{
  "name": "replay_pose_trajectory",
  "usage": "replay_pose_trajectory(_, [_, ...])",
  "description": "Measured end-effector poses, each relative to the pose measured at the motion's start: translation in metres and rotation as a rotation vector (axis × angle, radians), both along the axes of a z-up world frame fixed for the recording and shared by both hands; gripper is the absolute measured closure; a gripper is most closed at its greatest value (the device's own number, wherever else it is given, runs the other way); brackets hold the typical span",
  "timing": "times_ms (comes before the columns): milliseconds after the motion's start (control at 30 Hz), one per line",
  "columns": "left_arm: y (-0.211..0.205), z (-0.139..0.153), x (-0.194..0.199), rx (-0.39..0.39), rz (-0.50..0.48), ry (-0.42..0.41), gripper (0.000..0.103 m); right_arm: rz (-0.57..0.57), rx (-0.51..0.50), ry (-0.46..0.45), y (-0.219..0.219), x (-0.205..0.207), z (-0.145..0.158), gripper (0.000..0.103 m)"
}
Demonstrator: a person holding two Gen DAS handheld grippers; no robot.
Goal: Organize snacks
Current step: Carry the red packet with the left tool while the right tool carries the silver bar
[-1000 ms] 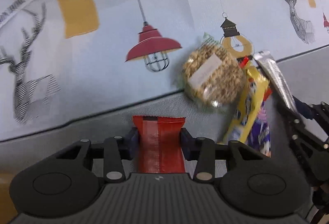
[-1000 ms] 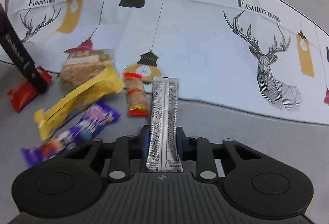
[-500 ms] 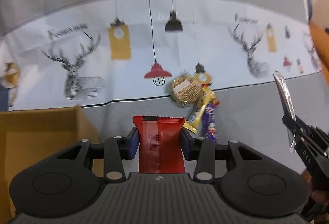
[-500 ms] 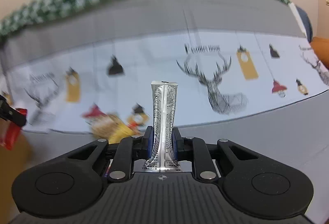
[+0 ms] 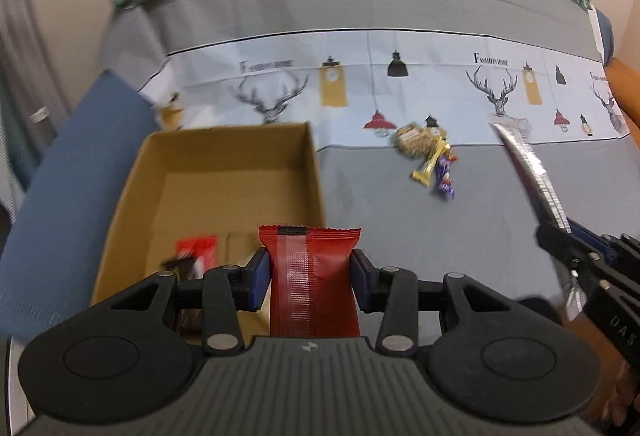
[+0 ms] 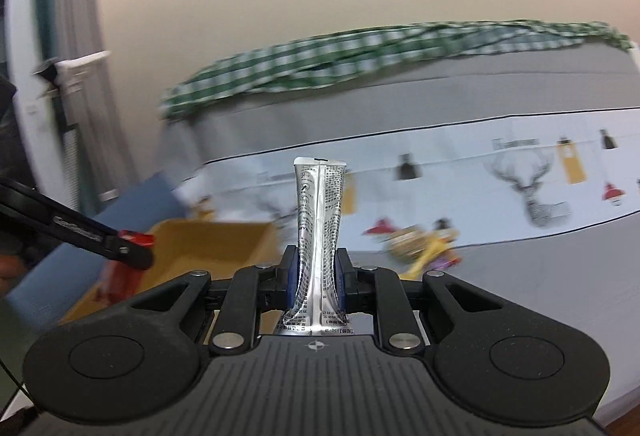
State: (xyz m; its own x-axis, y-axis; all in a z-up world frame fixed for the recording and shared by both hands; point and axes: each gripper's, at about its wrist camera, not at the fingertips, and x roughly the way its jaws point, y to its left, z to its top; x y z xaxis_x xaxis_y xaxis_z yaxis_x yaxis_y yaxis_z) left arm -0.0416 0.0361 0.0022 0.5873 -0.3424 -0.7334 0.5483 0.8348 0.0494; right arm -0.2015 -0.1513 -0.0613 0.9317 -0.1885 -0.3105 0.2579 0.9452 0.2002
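— Two grippers, both loaded?
— Yes. The left gripper (image 5: 310, 278) is clamped on a red snack packet (image 5: 312, 276), held just above the near right corner of the cardboard box (image 5: 312, 163).
— And the other one?
— The right gripper (image 6: 318, 278) pinches a silver stick pack (image 6: 320, 220) upright, off to the right of the box.
— Anything inside the box?
— A red-and-dark wrapper (image 5: 194, 254) lies on its floor. A small pile of snacks (image 5: 428, 155) sits on the grey cover to the right of the box.
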Motion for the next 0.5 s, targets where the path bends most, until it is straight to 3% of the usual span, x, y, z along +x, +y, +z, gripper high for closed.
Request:
replay_pose_trajectory(267, [0.073, -0.001, -0.063, -0.022, 0.081, -0.031, 0.057, 0.16, -0.02, -0.009, 0.092, -0.04, 0.01, 0.084])
replay_pose_trajectory(500, [0.099, -0.004, -0.091, -0.051, 0.108, -0.045, 0.057, 0.218, -0.079, -0.025, 0.127, -0.054, 0.023, 0.084])
